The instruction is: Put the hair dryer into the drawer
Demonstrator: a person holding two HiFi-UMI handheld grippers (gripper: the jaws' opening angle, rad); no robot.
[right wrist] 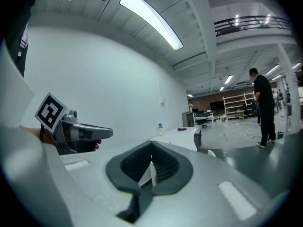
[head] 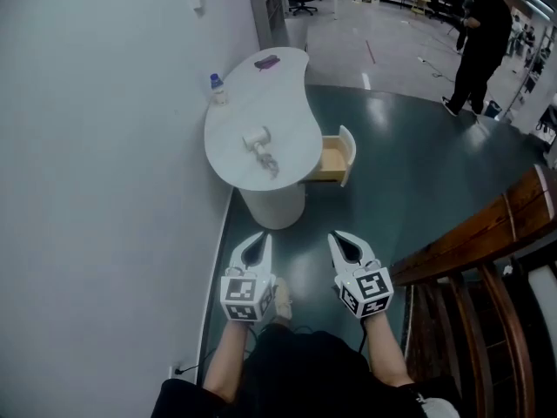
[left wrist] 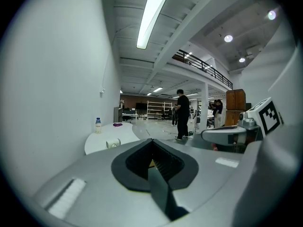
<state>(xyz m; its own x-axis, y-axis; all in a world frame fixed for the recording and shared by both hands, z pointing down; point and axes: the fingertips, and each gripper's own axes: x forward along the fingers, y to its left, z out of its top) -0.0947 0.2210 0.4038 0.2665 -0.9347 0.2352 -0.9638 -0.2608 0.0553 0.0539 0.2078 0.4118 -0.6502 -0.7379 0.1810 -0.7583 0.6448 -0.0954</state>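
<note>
My left gripper (head: 260,238) is clenched, its jaws pressed tip to tip with nothing between them; my right gripper (head: 337,237) is clenched the same way, also empty; the two sit side by side, a little apart, low in the head view, both pointing forward towards the table (head: 291,85); beneath them lies a dark green floor (head: 409,172), and a plain white wall (head: 96,190) runs along my left; ahead stands the white table, curved like a kidney and resting on a round white pedestal; the hair dryer (head: 258,138) lies on the tabletop in its nearer half, white as well, with its cord (head: 270,163) bunched just beside it on the side towards me; neither gripper is near it; the drawer (head: 335,158) is pulled open from the table's right side, showing a pale wooden inside and a white front panel; I cannot make out anything in it; a small bottle (head: 216,86) with a blue cap stands at the table's wall-side edge, and a small purple thing (head: 266,61) lies at the far end; to my right runs a brown wooden railing (head: 474,229); far across the room a person in black (head: 479,46) is standing.
</note>
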